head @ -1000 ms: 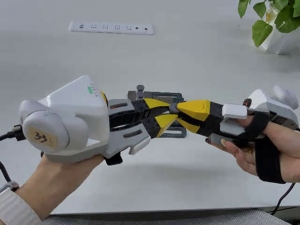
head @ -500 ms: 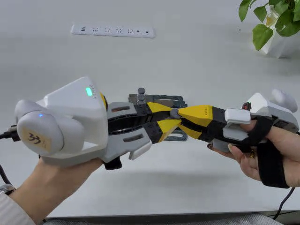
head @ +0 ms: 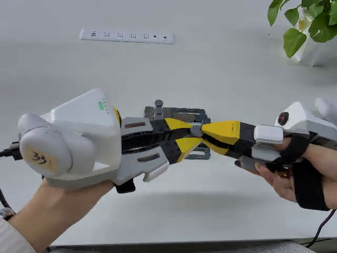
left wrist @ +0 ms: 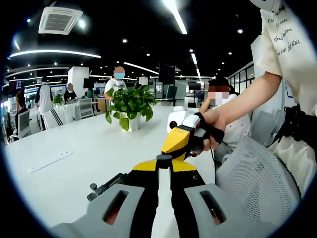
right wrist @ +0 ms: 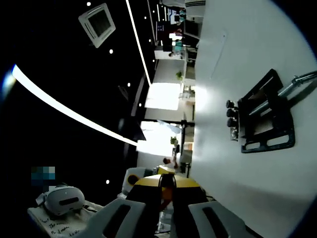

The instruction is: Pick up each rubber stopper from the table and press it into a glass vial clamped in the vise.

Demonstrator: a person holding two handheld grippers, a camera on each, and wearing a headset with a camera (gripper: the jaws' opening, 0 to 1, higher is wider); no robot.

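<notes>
Grey stopper | at tips of left tool, right tool | axis unclear

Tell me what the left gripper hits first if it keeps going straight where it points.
The right gripper: its yellow tips face the left gripper nose to nose, seemingly in contact. A small grey piece sits where they meet; I cannot tell what it is.

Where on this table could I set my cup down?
Bare table lies between the power strip and the vise, and along the near edge. It is crowded mid-table, where the left tongs and right tongs meet near the vise, and by the plant.
</notes>
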